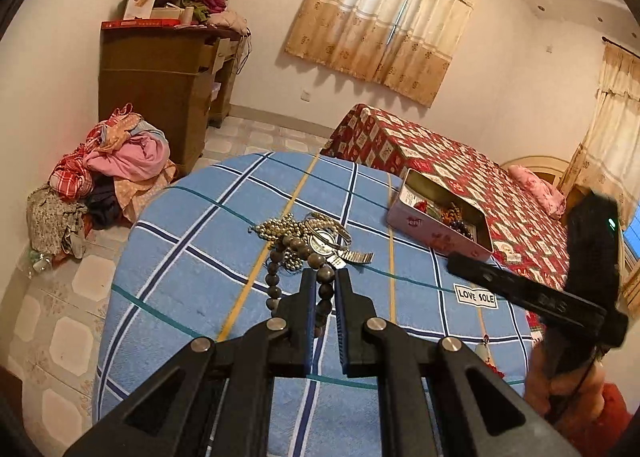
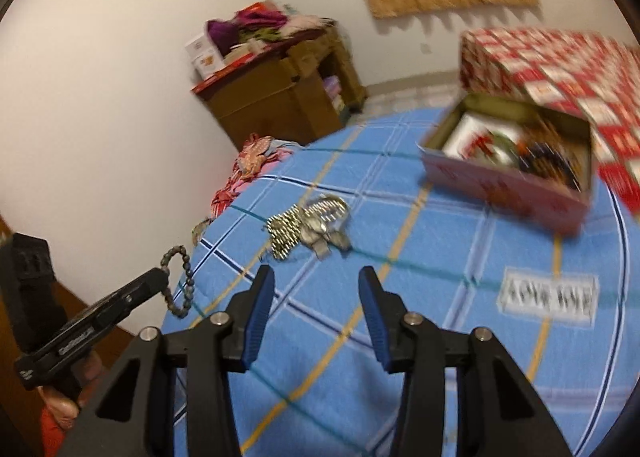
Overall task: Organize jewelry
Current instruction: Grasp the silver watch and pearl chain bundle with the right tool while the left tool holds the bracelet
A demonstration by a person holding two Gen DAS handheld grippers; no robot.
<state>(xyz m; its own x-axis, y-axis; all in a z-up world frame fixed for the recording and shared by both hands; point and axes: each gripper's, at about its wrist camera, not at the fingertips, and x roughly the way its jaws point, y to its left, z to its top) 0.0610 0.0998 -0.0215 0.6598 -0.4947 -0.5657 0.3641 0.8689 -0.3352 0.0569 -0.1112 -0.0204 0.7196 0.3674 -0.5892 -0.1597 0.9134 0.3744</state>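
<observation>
My left gripper is shut on a dark wooden bead bracelet, which hangs in a loop from its tips. In the right wrist view the same left gripper shows at the left with the bracelet dangling. A heap of silver bead chain and metal watches lies on the blue checked cloth just beyond; it is also in the right wrist view. An open pink tin box with several pieces inside stands further right. My right gripper is open and empty over the cloth.
The blue checked cloth covers a rounded table that drops off to a tiled floor at the left. A red patterned bed lies behind the tin. A clothes heap and a wooden dresser stand by the wall.
</observation>
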